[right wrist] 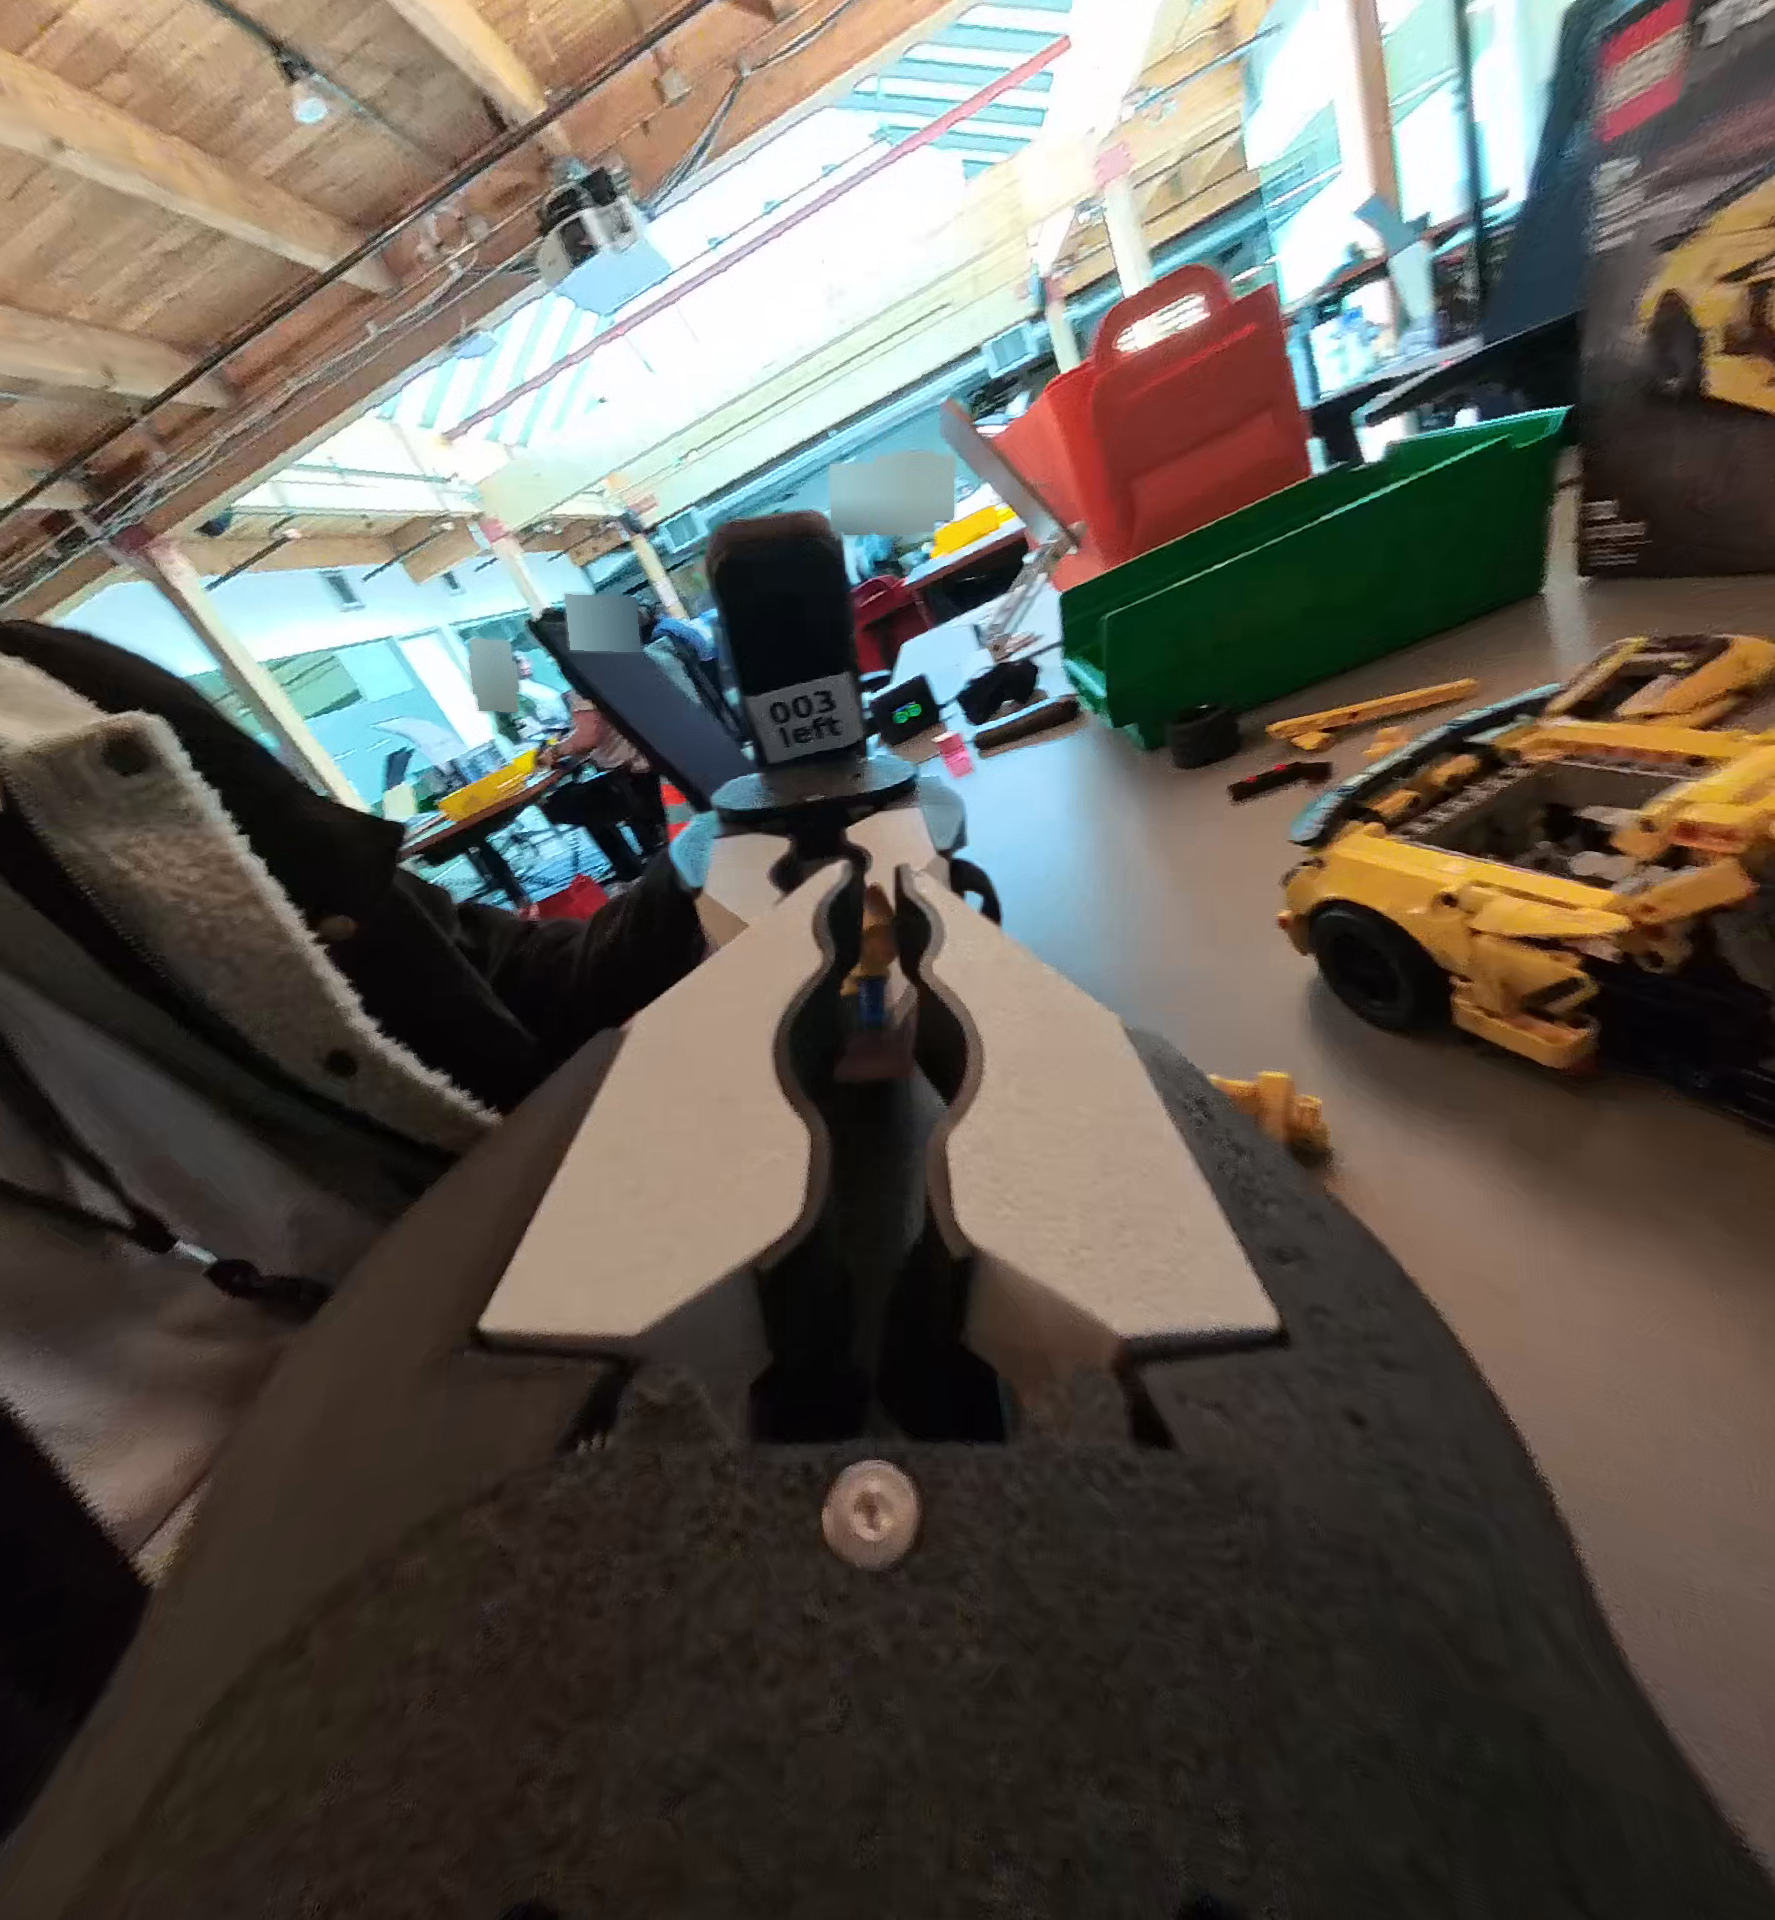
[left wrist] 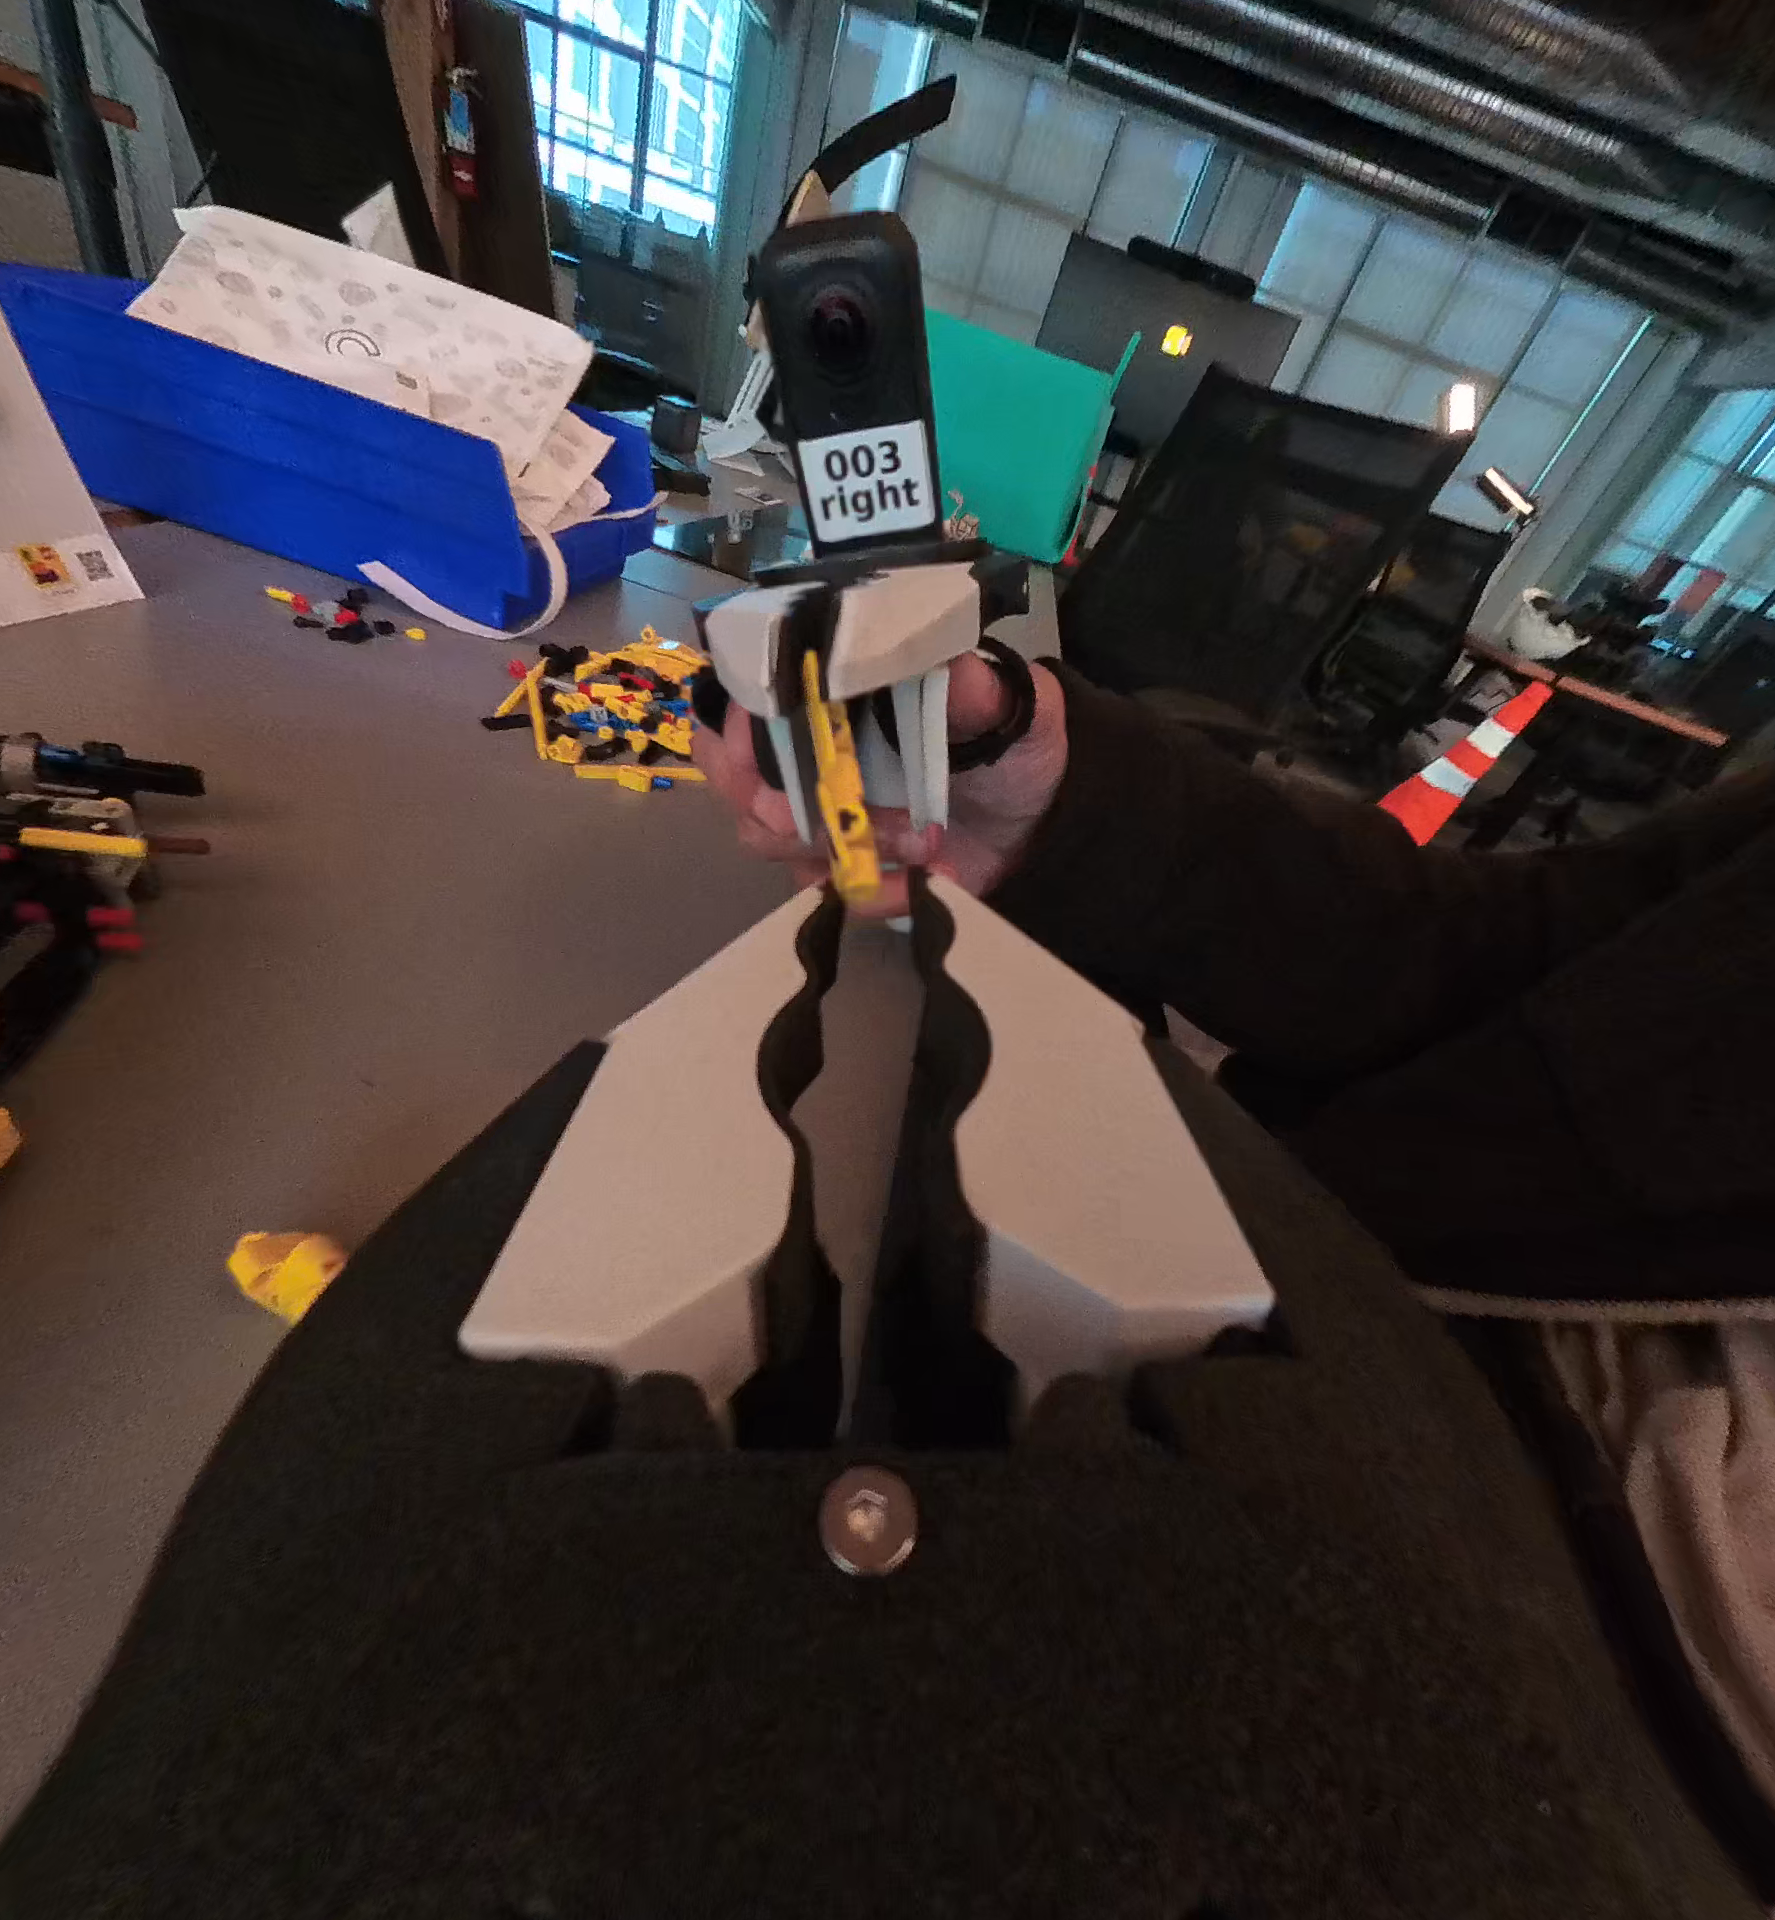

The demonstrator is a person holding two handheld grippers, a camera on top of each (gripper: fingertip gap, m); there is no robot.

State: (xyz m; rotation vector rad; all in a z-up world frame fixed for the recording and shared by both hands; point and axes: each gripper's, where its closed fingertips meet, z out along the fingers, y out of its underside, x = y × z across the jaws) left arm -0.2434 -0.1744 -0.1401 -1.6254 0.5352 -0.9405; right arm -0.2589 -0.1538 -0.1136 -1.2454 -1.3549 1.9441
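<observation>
My right gripper [right wrist: 875,878] is shut on a thin yellow brick beam [right wrist: 877,930] with a blue pin [right wrist: 870,997] on it. In the left wrist view the right gripper [left wrist: 857,810] faces me, held in a hand above the table. The yellow beam [left wrist: 836,779] sticks out and down from between its fingers. My left gripper [left wrist: 870,899] has its jaws a narrow gap apart. Its tips are at the beam's lower end, which lies against the left pad. I see nothing else between its jaws.
A half-built yellow model car [right wrist: 1485,904] stands on the grey table [left wrist: 343,987]. A pile of loose bricks [left wrist: 613,707], a blue bin [left wrist: 270,436], a green bin [right wrist: 1309,613], a red bin [right wrist: 1174,416] and the set's box [right wrist: 1714,312] stand around. A loose yellow piece [left wrist: 285,1270] lies nearby. Both grippers' tips are close together, under 4 cm apart.
</observation>
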